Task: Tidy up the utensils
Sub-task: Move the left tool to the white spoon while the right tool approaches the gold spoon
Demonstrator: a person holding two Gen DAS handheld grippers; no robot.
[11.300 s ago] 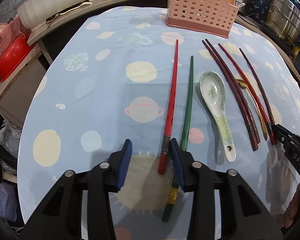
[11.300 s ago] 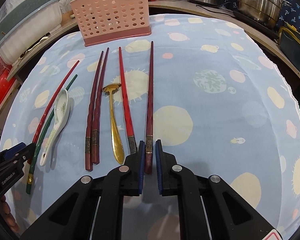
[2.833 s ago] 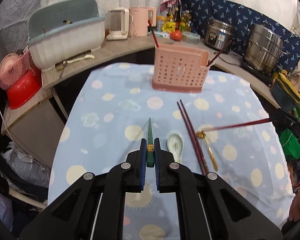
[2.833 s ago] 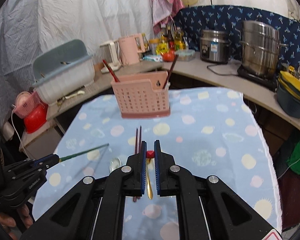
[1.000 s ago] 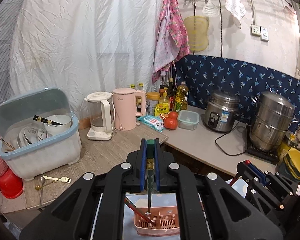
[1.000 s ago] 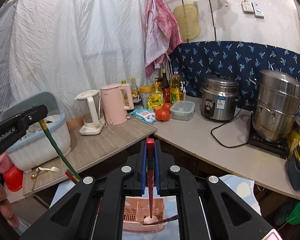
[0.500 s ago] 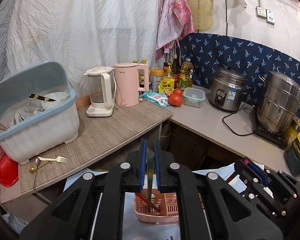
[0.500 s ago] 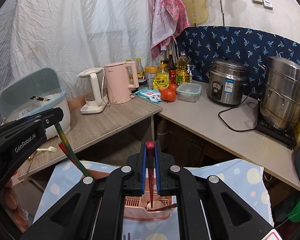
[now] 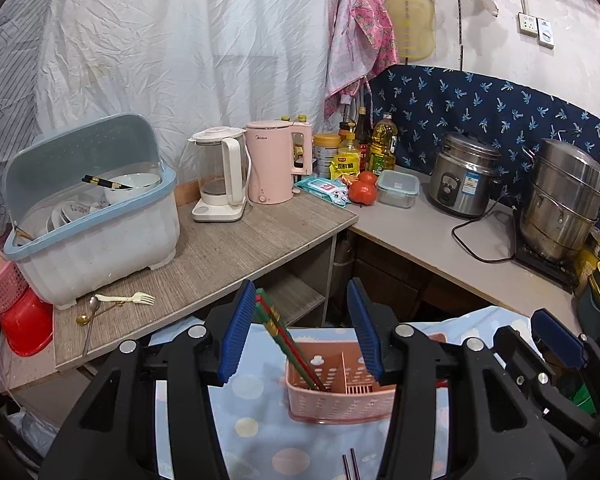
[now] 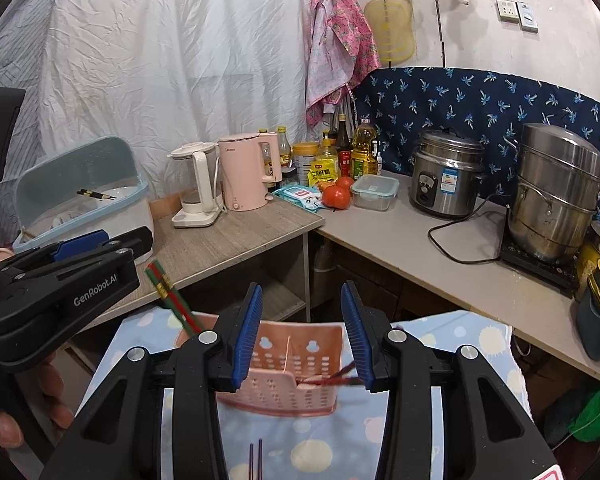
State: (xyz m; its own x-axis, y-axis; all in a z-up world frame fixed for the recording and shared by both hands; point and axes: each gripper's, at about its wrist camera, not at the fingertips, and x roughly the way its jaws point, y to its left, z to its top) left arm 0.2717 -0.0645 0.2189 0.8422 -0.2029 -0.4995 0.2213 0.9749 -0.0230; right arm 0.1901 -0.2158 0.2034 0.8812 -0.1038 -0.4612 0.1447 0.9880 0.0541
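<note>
item: release into pink holder (image 9: 342, 404). left gripper (image 9: 302, 330) jaws have just been opening and are standing apart; green chopstick (image 9: 290, 348) and its red mate are leaning in the left compartment, near the left pad, contact unclear. right gripper (image 10: 300, 330) jaws, likewise just opening, are gaping with nothing between; dark red chopsticks (image 10: 332, 378) are lying low in the right compartment. advice: lifting straight up, avoiding the leaning tops. half a second back, both were clamping sticks.
</note>
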